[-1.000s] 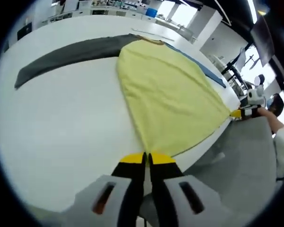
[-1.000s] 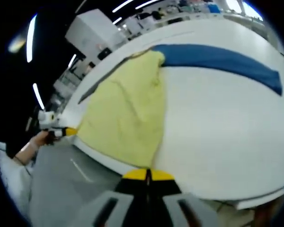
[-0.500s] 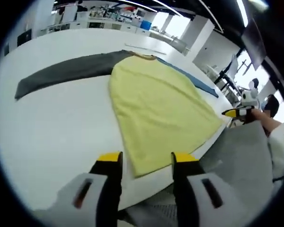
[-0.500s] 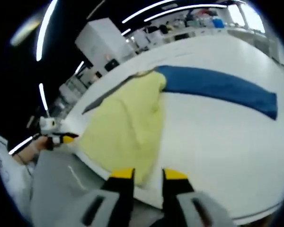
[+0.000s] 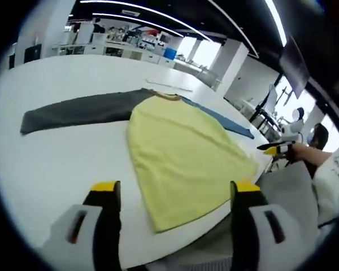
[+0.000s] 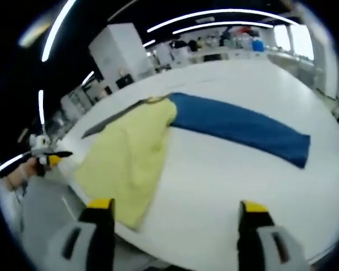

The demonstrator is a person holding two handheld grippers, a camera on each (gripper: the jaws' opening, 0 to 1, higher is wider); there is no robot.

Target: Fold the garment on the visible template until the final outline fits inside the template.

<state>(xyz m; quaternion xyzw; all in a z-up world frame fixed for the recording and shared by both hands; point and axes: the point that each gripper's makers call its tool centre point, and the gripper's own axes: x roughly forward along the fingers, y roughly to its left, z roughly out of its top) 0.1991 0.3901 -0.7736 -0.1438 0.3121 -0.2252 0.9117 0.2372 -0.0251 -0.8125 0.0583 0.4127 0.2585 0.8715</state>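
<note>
Your white table point(image 5: 56, 152) runs back into a lit workshop. In the left gripper view, your left gripper point(image 5: 172, 195) has its jaws wide apart over the near edge, the garment point(image 5: 181, 152) lying flat just ahead, hem toward you, collar away, grey sleeve point(image 5: 73, 110) stretched left. In the right gripper view, your right gripper point(image 6: 178, 212) is likewise spread, the garment point(image 6: 127, 155) ahead-left, and the blue sleeve point(image 6: 237, 127) reaches right.

Left gripper point(image 5: 172, 195): two black jaws with yellow tips, set in light grey housings with dark slots. Right gripper point(image 6: 178, 212): same build, black jaws, yellow tips, grey housings. The person wears a white sleeve point(image 5: 334, 178) with small dark printed markings.
</note>
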